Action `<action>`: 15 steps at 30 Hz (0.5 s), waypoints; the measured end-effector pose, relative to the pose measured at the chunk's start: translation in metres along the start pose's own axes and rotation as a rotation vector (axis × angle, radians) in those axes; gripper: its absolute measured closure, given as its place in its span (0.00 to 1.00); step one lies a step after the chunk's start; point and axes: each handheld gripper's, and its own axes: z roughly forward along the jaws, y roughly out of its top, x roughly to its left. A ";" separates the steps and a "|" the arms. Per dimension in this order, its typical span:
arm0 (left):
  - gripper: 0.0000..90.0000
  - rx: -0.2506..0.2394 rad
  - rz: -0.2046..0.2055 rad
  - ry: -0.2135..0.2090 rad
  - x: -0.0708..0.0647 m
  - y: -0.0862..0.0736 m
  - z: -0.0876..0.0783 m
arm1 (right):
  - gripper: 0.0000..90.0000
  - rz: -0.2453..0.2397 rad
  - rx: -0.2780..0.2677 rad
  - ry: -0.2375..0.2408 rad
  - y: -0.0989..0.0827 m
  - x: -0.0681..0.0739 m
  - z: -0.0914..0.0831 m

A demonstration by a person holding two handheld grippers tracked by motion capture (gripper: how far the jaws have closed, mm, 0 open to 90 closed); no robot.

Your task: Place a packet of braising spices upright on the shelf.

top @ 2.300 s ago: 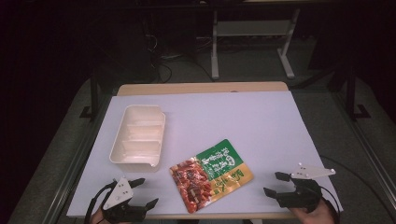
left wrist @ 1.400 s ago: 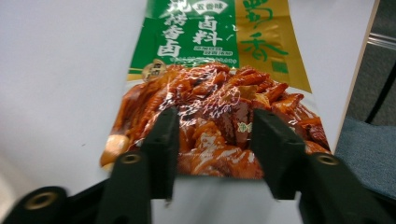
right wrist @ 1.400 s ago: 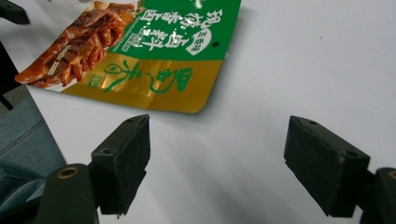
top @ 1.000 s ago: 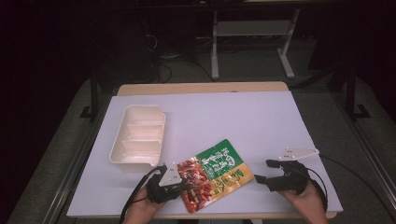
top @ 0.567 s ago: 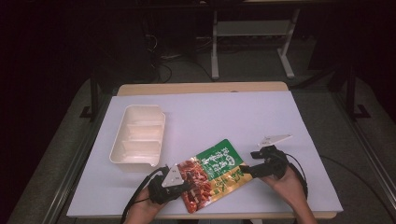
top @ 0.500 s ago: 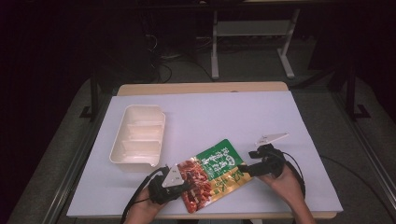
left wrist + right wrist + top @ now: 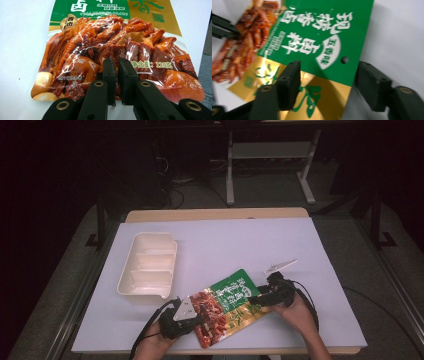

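Note:
A sealed food pouch (image 7: 231, 306), green and gold at one end with a picture of braised meat at the other, lies flat near the table's front edge. My left gripper (image 7: 201, 318) is shut on the pouch's (image 7: 112, 37) meat-picture edge, its jaws (image 7: 116, 65) pinched together over the foil. My right gripper (image 7: 253, 299) stands at the opposite green and gold end. Its jaws (image 7: 327, 72) straddle that end of the pouch (image 7: 319, 37) and have just been closing, with a wide gap still between the pads.
A white three-compartment tray (image 7: 155, 236) sits to the left on the white table cover (image 7: 250, 245). The table's front edge runs just below both hands. Dark floor and a metal stand lie beyond the far edge.
The right gripper has moved left from the table's right side onto the pouch's green end, and its jaws have narrowed. The left gripper came in earlier and has stayed clamped on the pouch.

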 end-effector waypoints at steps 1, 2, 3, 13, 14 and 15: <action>0.93 0.000 0.000 0.001 0.000 0.000 0.000 | 0.43 0.004 0.001 0.009 0.000 0.000 0.000; 0.93 0.000 0.000 0.002 0.000 0.000 0.000 | 0.43 0.006 0.001 0.011 0.000 0.000 0.000; 0.93 0.000 0.000 0.002 0.000 0.000 0.000 | 0.44 0.004 -0.002 0.015 0.000 0.000 -0.001; 0.93 0.000 -0.004 0.010 -0.001 0.000 0.000 | 0.50 0.017 -0.085 0.117 0.000 0.008 -0.010; 0.93 0.000 -0.004 0.010 -0.001 0.000 0.000 | 0.50 0.017 -0.085 0.117 0.000 0.008 -0.010; 0.93 -0.001 -0.003 0.013 -0.001 0.000 0.000 | 0.49 0.028 -0.092 0.131 -0.003 0.009 -0.012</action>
